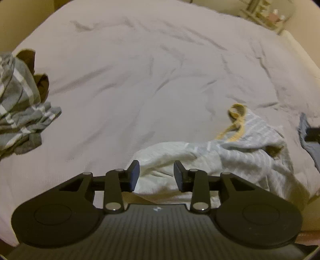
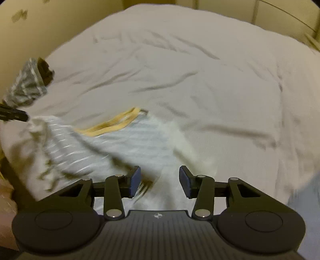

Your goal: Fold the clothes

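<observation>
A pale blue-and-white striped garment (image 1: 246, 148) with a yellow neck trim (image 1: 237, 120) lies crumpled at the near edge of the bed. My left gripper (image 1: 156, 176) is open, its fingers either side of the garment's white part, nothing pinched. In the right wrist view the same striped garment (image 2: 112, 140) spreads left and ahead, blurred, its yellow trim (image 2: 118, 122) further out. My right gripper (image 2: 159, 183) is open just over the cloth's near edge. A dark bar at the far left of that view is the left gripper (image 2: 14, 115).
A white wrinkled sheet (image 1: 140, 80) covers the bed. A grey striped pile of clothes (image 1: 20, 108) with a dark brown piece lies at the left; the same clothes pile (image 2: 28, 84) shows in the right wrist view. A blue cloth (image 1: 310, 144) is at the right edge. Shelving (image 1: 264, 14) stands beyond the bed.
</observation>
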The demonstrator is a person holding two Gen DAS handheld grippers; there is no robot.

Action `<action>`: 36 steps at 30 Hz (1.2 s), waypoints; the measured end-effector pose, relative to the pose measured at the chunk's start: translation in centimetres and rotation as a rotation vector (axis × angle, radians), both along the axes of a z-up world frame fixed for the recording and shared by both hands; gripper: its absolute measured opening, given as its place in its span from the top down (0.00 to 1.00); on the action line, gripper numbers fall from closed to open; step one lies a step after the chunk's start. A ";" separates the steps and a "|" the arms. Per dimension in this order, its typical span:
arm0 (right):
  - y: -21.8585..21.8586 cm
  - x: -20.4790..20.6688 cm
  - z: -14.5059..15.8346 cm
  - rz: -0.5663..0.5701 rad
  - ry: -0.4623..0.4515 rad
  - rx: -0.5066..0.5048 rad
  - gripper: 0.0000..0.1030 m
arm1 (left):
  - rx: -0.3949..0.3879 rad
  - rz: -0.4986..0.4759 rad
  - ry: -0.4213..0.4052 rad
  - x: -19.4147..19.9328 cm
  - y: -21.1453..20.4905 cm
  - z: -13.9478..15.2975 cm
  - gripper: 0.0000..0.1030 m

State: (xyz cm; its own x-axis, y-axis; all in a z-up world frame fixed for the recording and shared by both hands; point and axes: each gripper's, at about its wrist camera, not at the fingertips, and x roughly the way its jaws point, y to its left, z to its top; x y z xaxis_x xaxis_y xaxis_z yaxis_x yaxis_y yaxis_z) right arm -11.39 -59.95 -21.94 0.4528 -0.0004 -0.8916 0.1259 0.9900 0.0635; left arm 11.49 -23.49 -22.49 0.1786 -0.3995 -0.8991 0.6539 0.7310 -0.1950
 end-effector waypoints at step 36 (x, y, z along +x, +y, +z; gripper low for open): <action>-9.0 2.4 6.4 -0.074 -0.220 -0.195 0.95 | -0.109 -0.416 -0.387 2.3 -15.0 9.9 0.99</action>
